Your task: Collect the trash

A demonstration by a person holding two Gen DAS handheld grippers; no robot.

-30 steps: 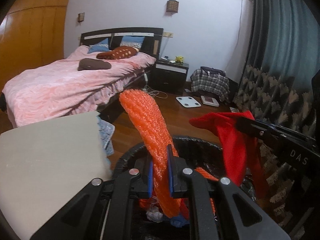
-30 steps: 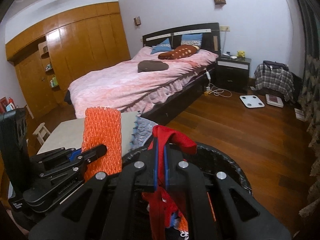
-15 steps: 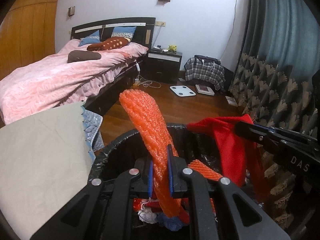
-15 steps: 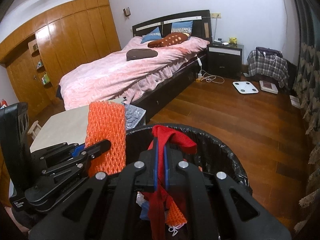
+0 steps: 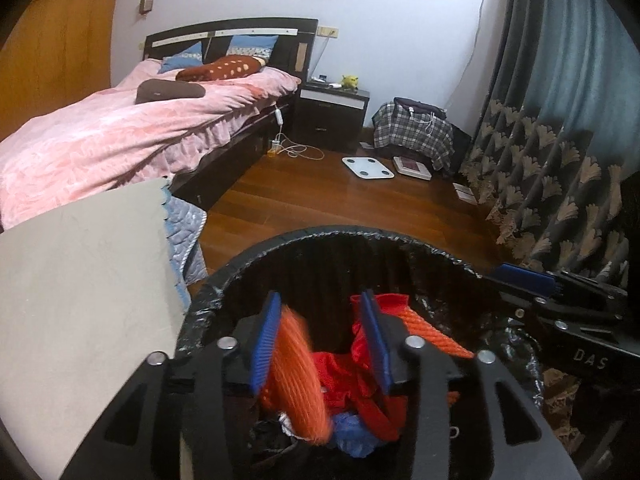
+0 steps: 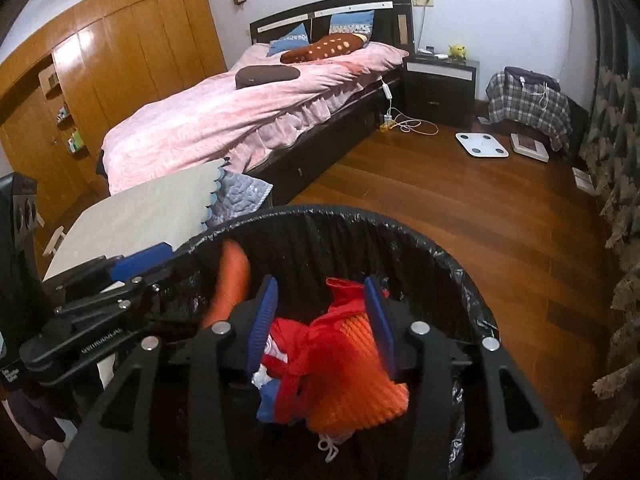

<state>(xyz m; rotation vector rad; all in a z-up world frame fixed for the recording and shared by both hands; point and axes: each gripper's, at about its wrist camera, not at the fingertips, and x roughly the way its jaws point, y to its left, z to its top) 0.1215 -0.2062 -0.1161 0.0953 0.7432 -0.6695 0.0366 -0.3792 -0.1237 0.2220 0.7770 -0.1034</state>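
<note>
A black bin with a black liner (image 5: 320, 236) (image 6: 360, 216) stands right below both grippers. My left gripper (image 5: 320, 320) is open above it; an orange foam net (image 5: 294, 372) is blurred between the blue pads, dropping into the bin. It also shows as an orange blur in the right wrist view (image 6: 230, 280). My right gripper (image 6: 320, 308) is open over the bin. A red cloth (image 6: 304, 344) and another orange foam net (image 6: 352, 384) lie in the bin beneath it, on other trash.
A beige table top (image 5: 80, 288) (image 6: 140, 212) sits left of the bin. A pink bed (image 6: 256, 108), black nightstand (image 6: 440, 80), white scale (image 6: 482, 145), plaid-covered bag (image 6: 528, 104) and patterned curtain (image 5: 560, 168) surround the wooden floor (image 6: 460, 200).
Both grippers have opened over the bin. The orange foam net has left the left gripper and is falling; the red cloth has left the right gripper and lies in the bin.
</note>
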